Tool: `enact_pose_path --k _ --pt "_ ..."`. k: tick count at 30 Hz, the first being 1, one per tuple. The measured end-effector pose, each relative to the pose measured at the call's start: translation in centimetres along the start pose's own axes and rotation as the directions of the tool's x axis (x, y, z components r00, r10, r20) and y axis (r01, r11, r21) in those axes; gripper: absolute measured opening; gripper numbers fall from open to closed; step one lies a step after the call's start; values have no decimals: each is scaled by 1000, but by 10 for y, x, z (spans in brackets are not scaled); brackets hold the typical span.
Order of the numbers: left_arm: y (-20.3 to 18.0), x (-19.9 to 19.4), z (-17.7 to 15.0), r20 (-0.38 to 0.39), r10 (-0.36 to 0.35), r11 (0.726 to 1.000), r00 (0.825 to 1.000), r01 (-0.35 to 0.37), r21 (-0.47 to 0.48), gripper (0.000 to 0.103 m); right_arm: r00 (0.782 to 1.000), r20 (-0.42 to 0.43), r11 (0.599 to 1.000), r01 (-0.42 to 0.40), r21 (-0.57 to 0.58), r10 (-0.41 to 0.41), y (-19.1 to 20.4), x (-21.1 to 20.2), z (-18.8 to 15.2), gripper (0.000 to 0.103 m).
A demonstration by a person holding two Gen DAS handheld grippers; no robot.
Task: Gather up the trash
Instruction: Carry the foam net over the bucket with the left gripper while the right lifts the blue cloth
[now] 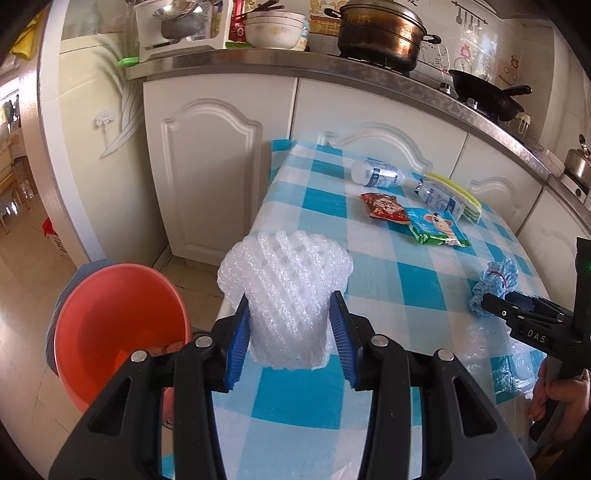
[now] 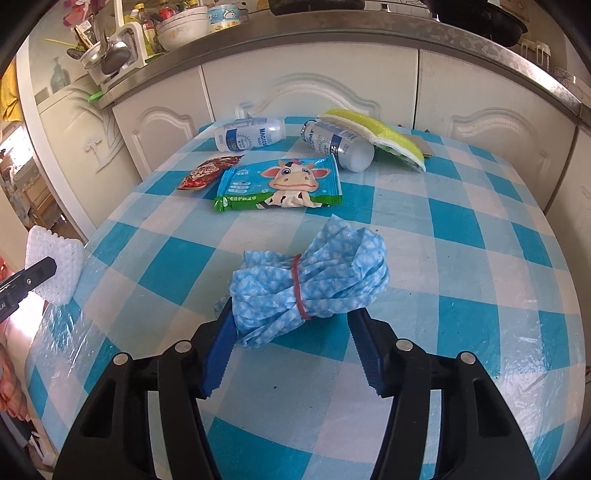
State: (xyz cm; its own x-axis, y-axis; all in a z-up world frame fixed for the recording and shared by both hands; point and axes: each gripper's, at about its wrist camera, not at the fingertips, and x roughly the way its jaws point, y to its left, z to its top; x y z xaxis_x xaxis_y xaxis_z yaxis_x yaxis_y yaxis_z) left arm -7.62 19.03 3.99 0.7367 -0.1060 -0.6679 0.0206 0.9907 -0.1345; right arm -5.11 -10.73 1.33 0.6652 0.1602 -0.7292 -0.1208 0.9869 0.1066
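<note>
The left gripper clamps a white foam net, which stands upright over the counter's left edge, above an orange basin. The right gripper, half wide, straddles a blue cloth bundle lying crosswise on the counter, its left pad touching the bundle, its right pad apart.

This is a home kitchen. A steel-edged counter runs over white panelled cabinet doors; a lidded stockpot and a black wok sit on the stove, stacked bowls and a kettle stand nearby, and a checked tablecloth covers the table.
</note>
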Motion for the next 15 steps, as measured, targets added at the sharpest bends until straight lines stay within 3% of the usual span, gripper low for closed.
enact_pose_path --k 15 --pt "60 -15 -9 22 110 991 994 -108 -80 44 991 16 988 -134 -80 136 74 -17 19 58"
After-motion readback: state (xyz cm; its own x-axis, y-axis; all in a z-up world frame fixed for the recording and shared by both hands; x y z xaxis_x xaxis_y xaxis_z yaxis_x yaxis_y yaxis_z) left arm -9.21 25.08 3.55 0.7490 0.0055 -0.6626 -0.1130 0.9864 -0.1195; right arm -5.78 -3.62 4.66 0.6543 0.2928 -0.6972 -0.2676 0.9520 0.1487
